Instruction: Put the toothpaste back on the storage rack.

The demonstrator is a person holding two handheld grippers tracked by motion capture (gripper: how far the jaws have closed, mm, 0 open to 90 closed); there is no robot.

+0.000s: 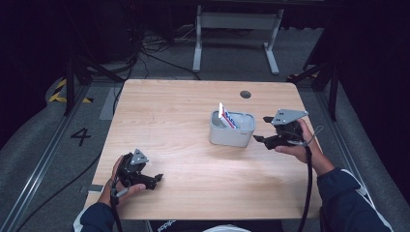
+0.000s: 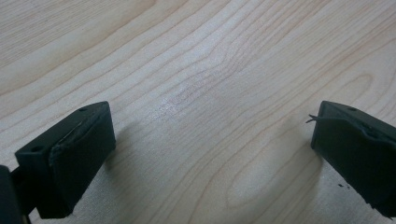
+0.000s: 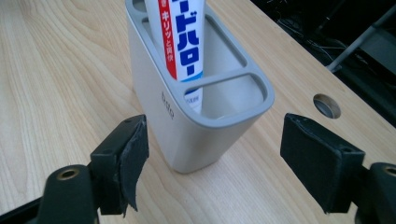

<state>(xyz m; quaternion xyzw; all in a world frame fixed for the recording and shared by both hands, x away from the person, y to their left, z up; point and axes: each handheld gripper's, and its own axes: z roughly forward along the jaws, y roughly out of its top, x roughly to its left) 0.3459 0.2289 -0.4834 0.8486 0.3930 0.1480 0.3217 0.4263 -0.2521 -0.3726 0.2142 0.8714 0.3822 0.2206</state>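
Observation:
A grey toothbrush holder stands right of the table's middle, with a white, red and blue toothpaste tube leaning in it. My right gripper is just right of the holder, jaws open and pointing at it. In the right gripper view the holder and the tube stand just beyond the open jaws, and the pads touch neither. My left gripper rests near the front left of the table, open. In the left gripper view its jaws stand wide over bare wood.
The wooden table has a round cable hole near its far right edge, also seen as a hole in the right gripper view. A white table frame and cables lie on the floor behind.

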